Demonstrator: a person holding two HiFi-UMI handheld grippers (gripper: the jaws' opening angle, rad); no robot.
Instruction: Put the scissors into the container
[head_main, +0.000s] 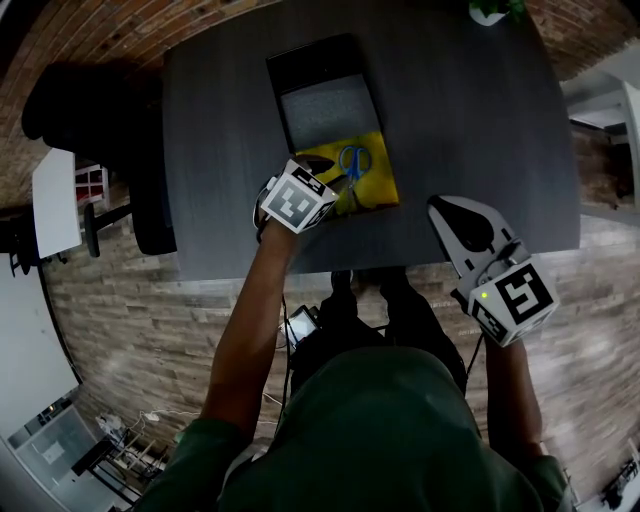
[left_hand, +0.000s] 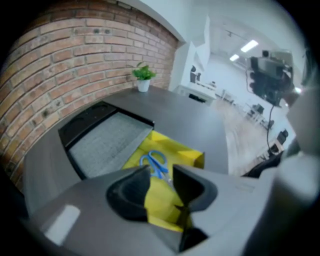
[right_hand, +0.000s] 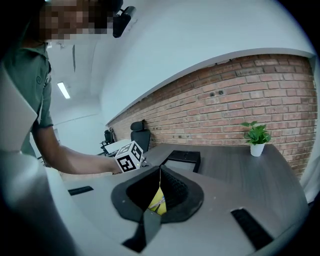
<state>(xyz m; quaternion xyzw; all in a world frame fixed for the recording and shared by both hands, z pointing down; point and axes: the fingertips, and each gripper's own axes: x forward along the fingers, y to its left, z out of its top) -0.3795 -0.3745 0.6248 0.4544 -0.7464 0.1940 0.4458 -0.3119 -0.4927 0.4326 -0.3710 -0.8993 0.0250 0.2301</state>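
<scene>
While the left gripper hangs with its jaws wide apart and gripping nothing, the blue scissors lie just beyond the jaw tips, flat inside the yellow container on the dark table. Black tray: directly past the container, farther from those jaws. Right gripper: jaw tips together, empty, with the container glimpsed beyond them.

**Blue on Yellow, Against Dark Grey**

Blue handles on the scissors, bright yellow for the container, black rim and grey lining on the tray. Dark grey across the table. Red-brown brick along the wall. Black-and-white squares on the left marker cube and the right marker cube.
</scene>
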